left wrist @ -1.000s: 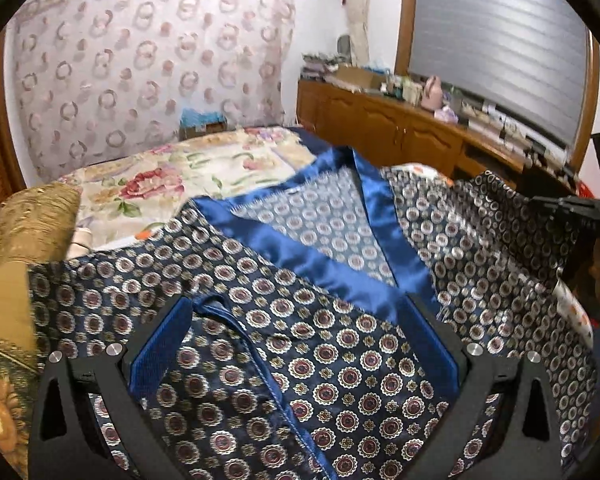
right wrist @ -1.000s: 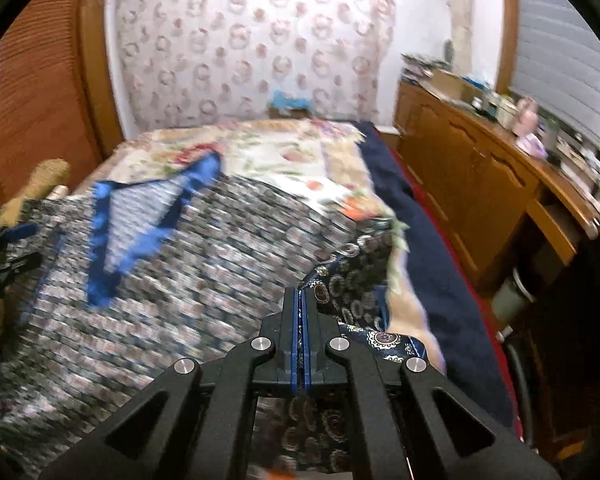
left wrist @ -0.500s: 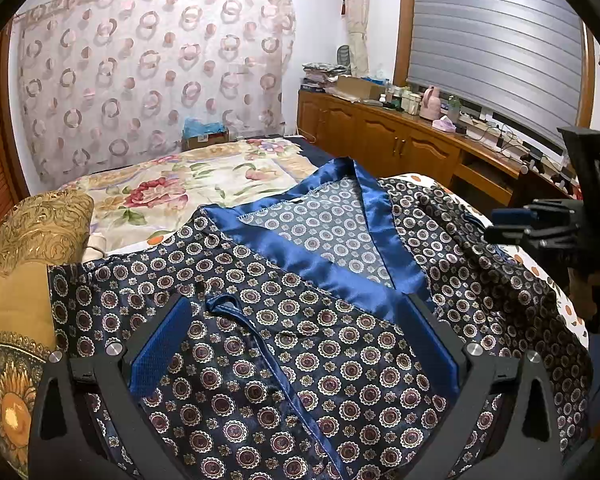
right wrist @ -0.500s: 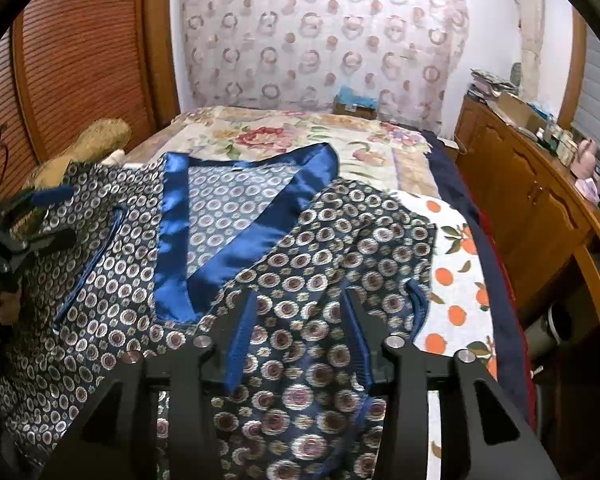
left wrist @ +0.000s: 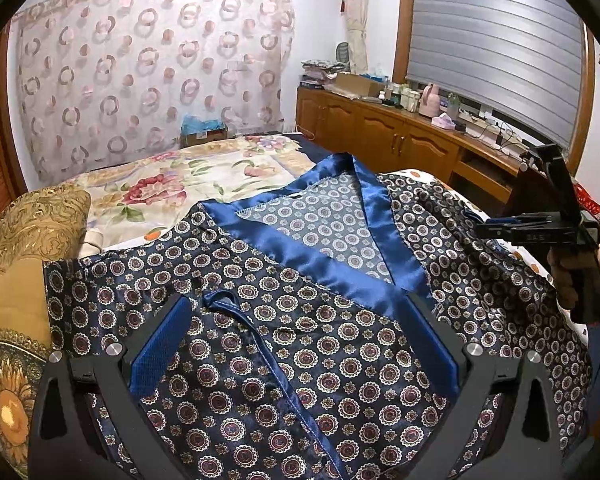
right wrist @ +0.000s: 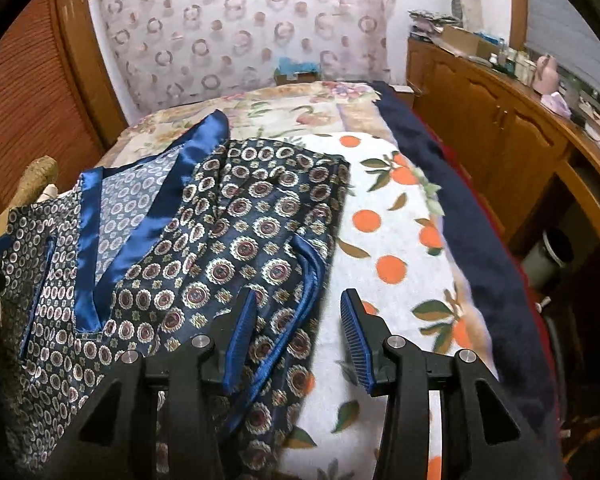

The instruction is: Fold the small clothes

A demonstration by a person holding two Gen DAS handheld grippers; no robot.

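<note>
A navy patterned garment with a blue satin collar lies spread on the bed, front flaps laid open. My left gripper hovers open over its near left part, fingers wide apart and pressing on nothing. In the right wrist view the same garment fills the left half. My right gripper stands open at its right edge. The blue-piped hem runs between the fingers, and the pads do not press on it. In the left wrist view a hand holds the right gripper at the far right.
A gold pillow lies left of the garment. A floral bedspread covers the far bed, and an orange-print blanket with a navy border the right side. Wooden cabinets line the right wall; a bin stands on the floor.
My right gripper went from shut to open and let the garment's edge go. It then slid right and down to the hem. The cloth now lies flat. The left gripper stayed put.
</note>
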